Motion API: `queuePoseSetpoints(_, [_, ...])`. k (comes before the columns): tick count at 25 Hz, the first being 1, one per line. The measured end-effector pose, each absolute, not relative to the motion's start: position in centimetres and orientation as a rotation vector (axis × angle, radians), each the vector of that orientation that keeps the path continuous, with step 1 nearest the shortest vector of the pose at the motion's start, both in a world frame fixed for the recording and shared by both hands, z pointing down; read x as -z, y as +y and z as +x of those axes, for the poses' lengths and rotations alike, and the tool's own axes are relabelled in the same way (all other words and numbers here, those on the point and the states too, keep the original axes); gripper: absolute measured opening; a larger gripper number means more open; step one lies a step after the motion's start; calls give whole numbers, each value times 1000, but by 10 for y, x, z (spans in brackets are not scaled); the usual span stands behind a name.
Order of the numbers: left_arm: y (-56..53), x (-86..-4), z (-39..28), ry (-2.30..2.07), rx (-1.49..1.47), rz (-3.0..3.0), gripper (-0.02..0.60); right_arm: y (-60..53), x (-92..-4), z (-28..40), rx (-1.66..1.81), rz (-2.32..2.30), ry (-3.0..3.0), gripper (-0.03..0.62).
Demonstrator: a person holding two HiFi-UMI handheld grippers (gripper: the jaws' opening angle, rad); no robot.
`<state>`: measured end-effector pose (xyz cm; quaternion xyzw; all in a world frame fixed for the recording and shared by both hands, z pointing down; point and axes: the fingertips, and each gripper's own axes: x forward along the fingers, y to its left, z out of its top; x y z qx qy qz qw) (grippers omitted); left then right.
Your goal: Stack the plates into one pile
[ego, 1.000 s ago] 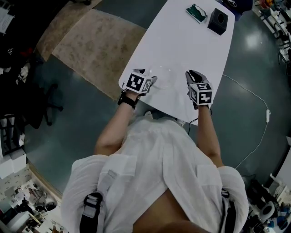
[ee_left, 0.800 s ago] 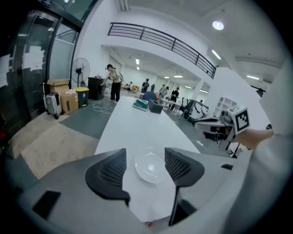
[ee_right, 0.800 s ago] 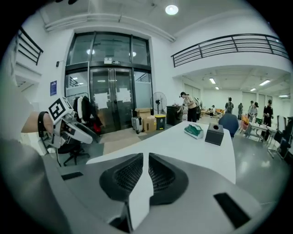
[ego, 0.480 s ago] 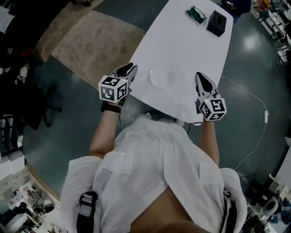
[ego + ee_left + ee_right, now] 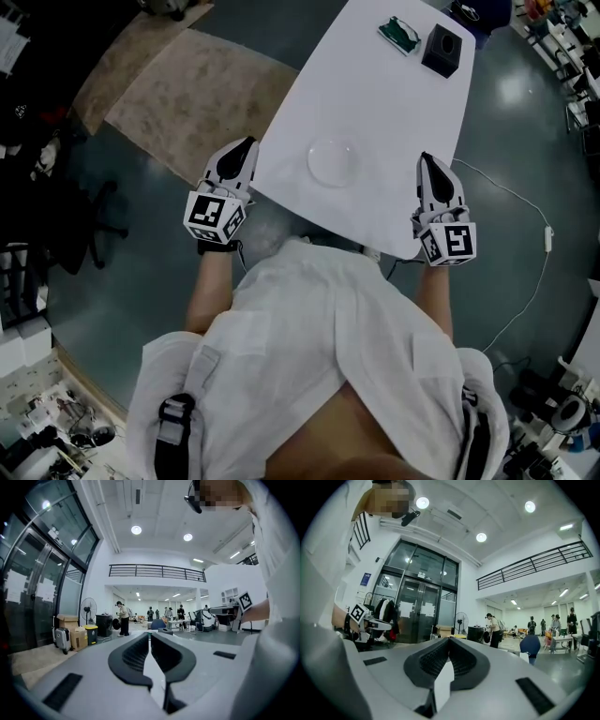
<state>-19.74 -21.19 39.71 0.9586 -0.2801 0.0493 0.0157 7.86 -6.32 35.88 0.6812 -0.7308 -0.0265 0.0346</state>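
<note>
The pile of plates [image 5: 333, 161] is sitting on the counter [image 5: 375, 84]. The left tool [image 5: 246, 145] at nine o'clock and the right tool [image 5: 427, 161] at three o'clock are hovering with jaws together and empty, probably because the stacking looks done.

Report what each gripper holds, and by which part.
Nothing is held. The left gripper and right gripper have just closed their jaws on nothing; the plates lie free on the table.
</note>
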Motion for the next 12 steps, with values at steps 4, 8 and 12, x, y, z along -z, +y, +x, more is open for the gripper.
queuePoseSetpoints(4, [-214,-379,-205,-900,-92,2997,23,-65,-357,75,103,2089,-2239,26])
queuePoseSetpoints(8, [-218,-368,-210,-921,-62,3012,23,-66,-356,74,109,2102,-2228,26])
queuePoseSetpoints(12, [-215,-364,-213,-913,-42,3010,23,-63,-354,76,121,2115,-2217,26])
